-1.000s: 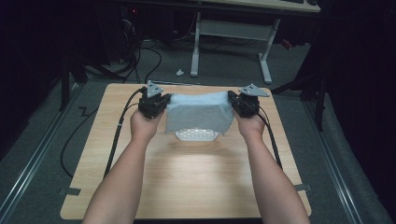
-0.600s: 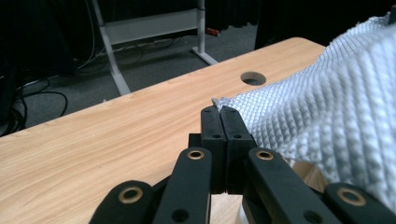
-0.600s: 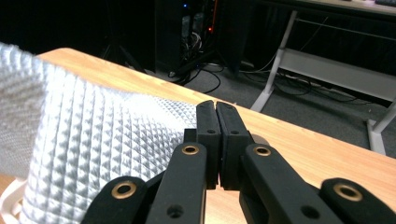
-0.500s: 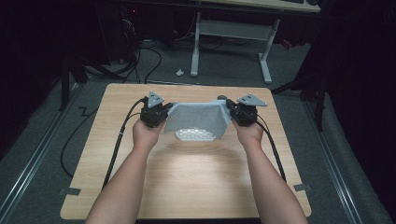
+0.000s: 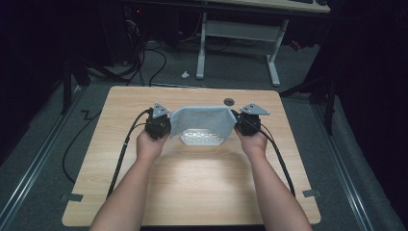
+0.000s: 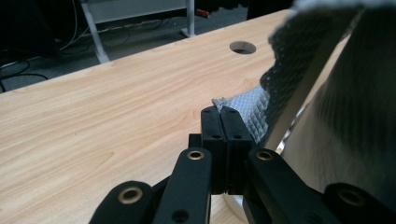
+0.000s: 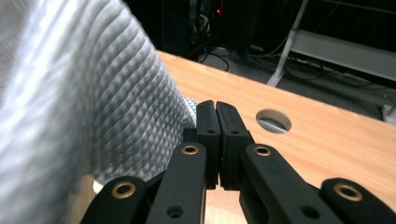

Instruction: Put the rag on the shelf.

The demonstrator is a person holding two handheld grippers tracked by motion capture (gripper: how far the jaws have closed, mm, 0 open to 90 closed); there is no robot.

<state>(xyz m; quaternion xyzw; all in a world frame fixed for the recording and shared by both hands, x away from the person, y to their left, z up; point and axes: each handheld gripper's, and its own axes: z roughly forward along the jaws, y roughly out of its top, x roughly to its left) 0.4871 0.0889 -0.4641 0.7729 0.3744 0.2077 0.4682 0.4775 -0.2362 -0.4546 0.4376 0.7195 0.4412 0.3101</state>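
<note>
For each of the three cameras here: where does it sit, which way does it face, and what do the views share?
High view: above the person's side, looking forward and down on the table; both forearms, left gripper, right gripper.
Left gripper view: rides the left gripper, jaws closed on the grey cloth.
Right gripper view: rides the right gripper, pinching it too.
Shared: cloth, table hole.

Grey waffle-weave cloth (image 5: 202,121): matt, rough, a raised grid texture clear where it bunches against the pressed-together jaws of both grippers. Left black plastic gripper (image 6: 226,122): matt, hard-looking, with brass-coloured metal rivets set in the jaw links. Right black plastic gripper (image 7: 215,120): same matt finish, same brassy rivets. Light wooden table top (image 5: 192,173) beneath both grippers: smooth, visible grain, a soft sheen where the light falls nearer the person. Round cable hole (image 7: 273,120) just beyond the right gripper's tips.
</note>
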